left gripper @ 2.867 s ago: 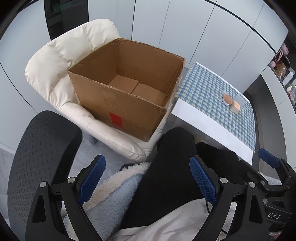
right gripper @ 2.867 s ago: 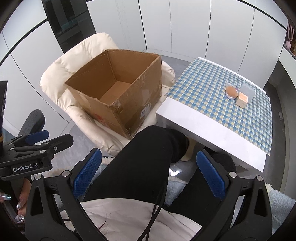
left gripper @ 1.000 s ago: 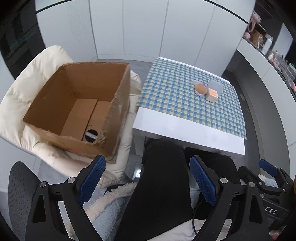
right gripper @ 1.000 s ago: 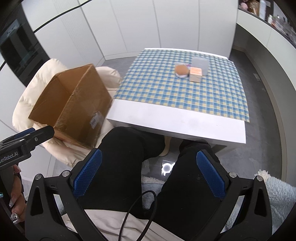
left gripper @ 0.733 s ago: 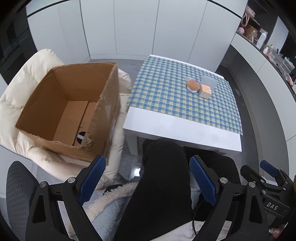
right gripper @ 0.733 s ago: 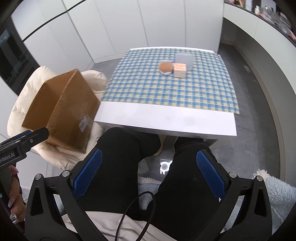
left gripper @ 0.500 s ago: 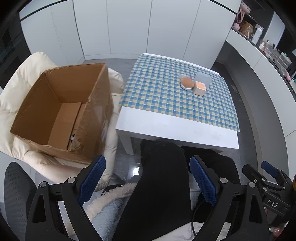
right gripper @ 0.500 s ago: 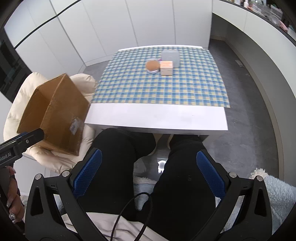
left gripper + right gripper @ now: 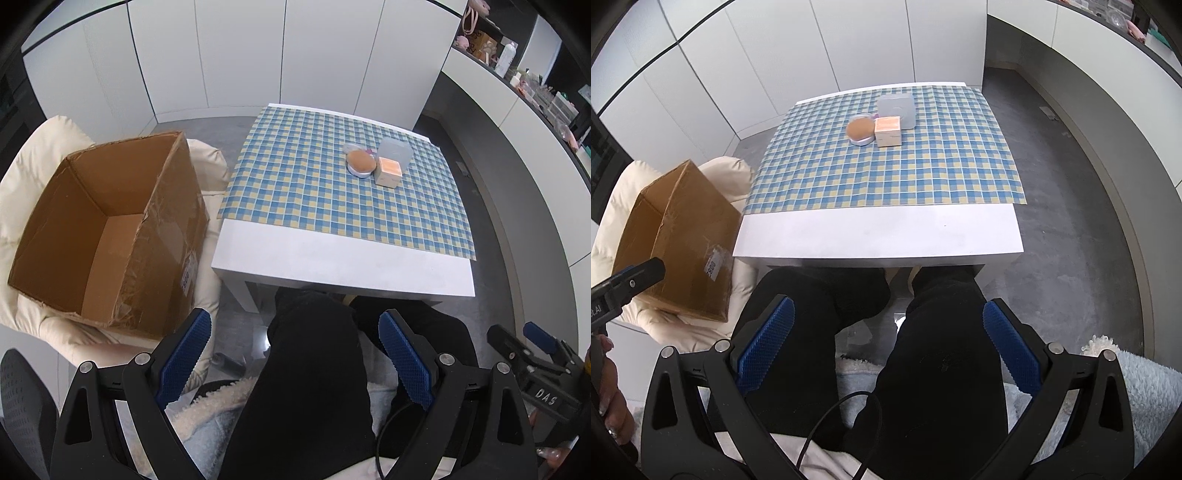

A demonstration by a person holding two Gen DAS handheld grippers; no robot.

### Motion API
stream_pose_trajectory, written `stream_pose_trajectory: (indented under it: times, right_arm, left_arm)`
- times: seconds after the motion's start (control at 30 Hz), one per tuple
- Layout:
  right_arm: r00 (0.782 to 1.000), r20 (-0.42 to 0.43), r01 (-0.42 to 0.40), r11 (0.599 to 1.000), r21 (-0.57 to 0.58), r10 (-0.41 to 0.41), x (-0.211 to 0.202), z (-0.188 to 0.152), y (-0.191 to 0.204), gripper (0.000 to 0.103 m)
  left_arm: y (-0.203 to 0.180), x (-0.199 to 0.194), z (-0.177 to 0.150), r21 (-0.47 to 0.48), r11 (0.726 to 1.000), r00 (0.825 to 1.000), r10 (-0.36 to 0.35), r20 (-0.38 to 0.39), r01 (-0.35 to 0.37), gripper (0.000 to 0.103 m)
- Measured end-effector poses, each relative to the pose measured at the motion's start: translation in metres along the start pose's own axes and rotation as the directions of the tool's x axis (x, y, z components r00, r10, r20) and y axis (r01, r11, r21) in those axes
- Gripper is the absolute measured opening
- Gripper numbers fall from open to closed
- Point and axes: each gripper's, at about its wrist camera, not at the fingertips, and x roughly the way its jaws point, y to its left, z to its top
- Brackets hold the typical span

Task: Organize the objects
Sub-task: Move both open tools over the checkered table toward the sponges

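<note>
Table [image 9: 343,266] is the landmark here: low, white, square-cornered, with a blue-and-yellow checked cloth [image 9: 332,206] over most of the top and a bare white strip at the near edge. The person's knees in black trousers sit tucked right against that near edge.

Left of the table there's a big cardboard box [image 9: 110,236], open-topped, creased and taped, with a torn rim, sitting on a puffy cream armchair [image 9: 33,155]. From these angles I can't tell what's lying in it.

Toward the far side of the table sit the things to sort, huddled together: a frosted, rounded plastic container [image 9: 897,110] at the back, a small peach-topped carton [image 9: 888,131] touching its front, and a round tan pad on a shallow white dish [image 9: 860,131] just beside the carton.

Both claws are low, on the near side of the table over the lap. The left gripper [image 9: 295,360] has its ribbed blue pads spread wide with nothing held, only a knee showing behind. Same for the right gripper [image 9: 886,347]: wide apart and empty.

What could go wrong, I reckon: the three items are packed so tight that grabbing one may shove a neighbour. The pad looks loose on its dish, so it might slide off. The cloth could bunch and drag everything if a finger snags it.
</note>
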Motion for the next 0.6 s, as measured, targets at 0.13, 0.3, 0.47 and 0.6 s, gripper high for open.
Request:
stream_pose_trajectory:
  times: [0.13, 0.3, 0.47, 0.6]
  right_arm:
    - [1.000, 0.004, -0.004, 1.000, 0.016, 0.004, 0.006, 0.011, -0.003, 0.103]
    - [1.000, 0.011, 0.002, 1.000, 0.018, -0.003, 0.019, 0.028, -0.006, 0.103]
    - [1.000, -0.001, 0.022, 0.999, 0.023, -0.022, 0.039, 0.045, -0.011, 0.103]
    - [0.999, -0.008, 0.039, 0.999, 0.037, -0.039, 0.060, 0.062, -0.019, 0.103]
  left_arm:
    - [0.000, 0.010, 0.007, 0.004, 1.000, 1.000, 0.010, -0.006, -0.010, 0.093]
    - [0.000, 0.022, 0.024, -0.017, 1.000, 1.000, 0.013, 0.006, -0.013, 0.093]
    - [-0.006, 0.038, 0.045, -0.050, 0.999, 1.000, 0.005, 0.021, -0.004, 0.093]
    - [-0.013, 0.059, 0.063, -0.052, 0.999, 1.000, 0.011, 0.022, -0.010, 0.093]
